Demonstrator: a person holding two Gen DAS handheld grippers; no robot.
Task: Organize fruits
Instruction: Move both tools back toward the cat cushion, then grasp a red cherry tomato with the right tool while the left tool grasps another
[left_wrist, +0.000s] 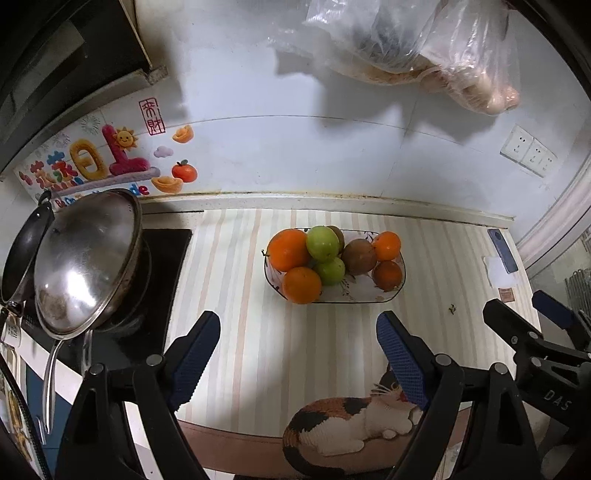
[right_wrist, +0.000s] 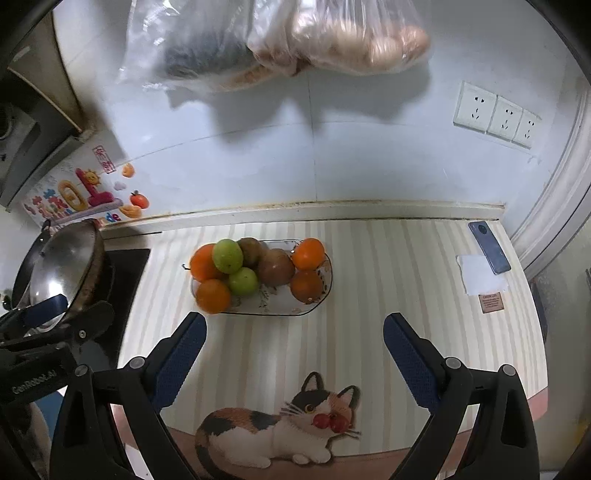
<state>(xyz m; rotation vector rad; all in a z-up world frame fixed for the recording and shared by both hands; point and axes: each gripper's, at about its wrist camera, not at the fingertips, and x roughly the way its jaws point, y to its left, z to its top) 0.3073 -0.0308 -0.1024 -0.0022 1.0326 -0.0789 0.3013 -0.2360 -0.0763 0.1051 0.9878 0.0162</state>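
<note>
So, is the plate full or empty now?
Full: the plate holds oranges, green fruits and brown fruits, piled together.

Bare striped mat (right_wrist: 295, 343) before the fruit plate (right_wrist: 317, 295) — wok (right_wrist: 62, 266) crowding left, phone (right_wrist: 489, 247) far right.

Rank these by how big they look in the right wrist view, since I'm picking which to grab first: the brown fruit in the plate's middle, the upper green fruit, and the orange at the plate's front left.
1. Brown fruit, largest.
2. Front-left orange.
3. Upper green fruit.
The last two look nearly alike, and the orange sits nearer the camera, so their order is unsure.
</note>
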